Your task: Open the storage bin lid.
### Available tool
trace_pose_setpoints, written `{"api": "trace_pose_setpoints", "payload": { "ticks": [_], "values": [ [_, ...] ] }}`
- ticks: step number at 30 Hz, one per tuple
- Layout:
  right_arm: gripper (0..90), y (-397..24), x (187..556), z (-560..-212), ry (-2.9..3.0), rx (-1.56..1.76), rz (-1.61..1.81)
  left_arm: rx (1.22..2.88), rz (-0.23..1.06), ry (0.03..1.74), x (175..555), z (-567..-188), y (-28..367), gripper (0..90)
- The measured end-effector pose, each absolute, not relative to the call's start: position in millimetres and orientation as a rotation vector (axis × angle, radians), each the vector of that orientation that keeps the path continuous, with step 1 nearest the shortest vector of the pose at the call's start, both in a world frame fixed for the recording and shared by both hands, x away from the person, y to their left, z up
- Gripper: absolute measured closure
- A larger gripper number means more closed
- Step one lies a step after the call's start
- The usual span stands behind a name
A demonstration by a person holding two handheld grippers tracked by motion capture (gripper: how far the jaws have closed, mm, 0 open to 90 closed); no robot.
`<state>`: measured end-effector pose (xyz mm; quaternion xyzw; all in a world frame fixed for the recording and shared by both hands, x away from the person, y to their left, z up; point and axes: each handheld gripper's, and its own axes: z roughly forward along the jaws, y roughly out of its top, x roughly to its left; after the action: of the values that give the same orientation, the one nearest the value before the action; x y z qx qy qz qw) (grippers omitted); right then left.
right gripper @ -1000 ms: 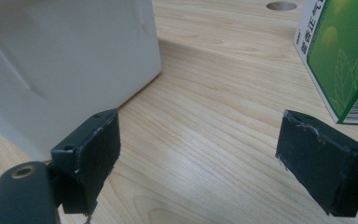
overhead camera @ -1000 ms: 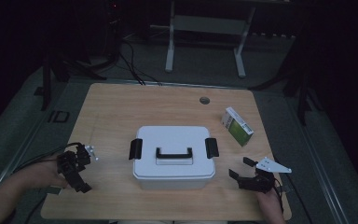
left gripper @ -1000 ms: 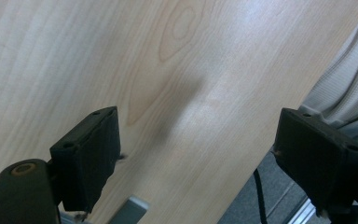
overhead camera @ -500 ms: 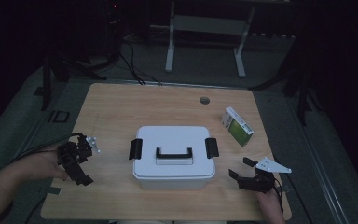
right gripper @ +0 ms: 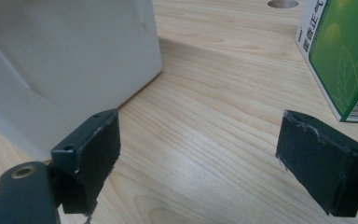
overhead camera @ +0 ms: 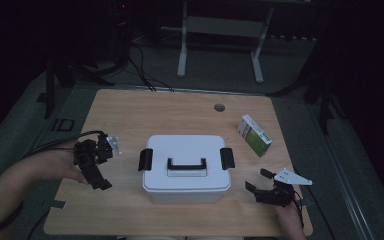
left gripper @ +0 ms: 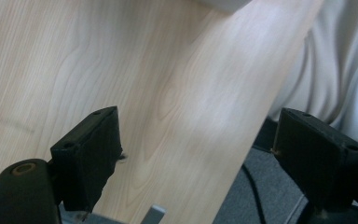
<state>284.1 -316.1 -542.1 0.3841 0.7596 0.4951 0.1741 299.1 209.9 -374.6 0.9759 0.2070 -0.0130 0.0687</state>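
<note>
**White latched box sat mid-surface, both tongs wide and empty**

The white storage box (overhead camera: 186, 167) stood at the middle of the wooden surface (overhead camera: 130, 112), lid on, a black carry handle (overhead camera: 186, 164) lying flat on top and a black latch (overhead camera: 145, 159) on each short side. The left tongs (overhead camera: 100, 181) hovered to its left, well apart, jaws spread wide with nothing but pale wood grain between them. The right tongs (overhead camera: 255, 181) rested near the box's right front corner, equally open and empty, with a green-and-white carton (overhead camera: 254, 135) just beyond.

The box looked like smooth, rigid moulded plastic with rounded corners: probably light if empty, stiff, and slippery on its plain walls. The handle seemed the surest hold for lifting; the latches, narrow and raised, would suit a pinch from either side. The carton appeared to be thin card, light and easily crushed. The surface was matte light wood, with a round cable hole (overhead camera: 219, 107) near its far edge.
</note>
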Motion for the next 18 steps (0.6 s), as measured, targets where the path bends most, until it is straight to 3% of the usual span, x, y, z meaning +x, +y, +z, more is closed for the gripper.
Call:
{"api": "trace_pose_setpoints", "payload": {
  "ticks": [18],
  "values": [
    [13.3, -316.4, 284.3, -542.4, 2.157, 1.084, 1.408, 2.972, -0.013, 0.451, 311.6, -355.3, 158.1, 15.0]
  ]
}}
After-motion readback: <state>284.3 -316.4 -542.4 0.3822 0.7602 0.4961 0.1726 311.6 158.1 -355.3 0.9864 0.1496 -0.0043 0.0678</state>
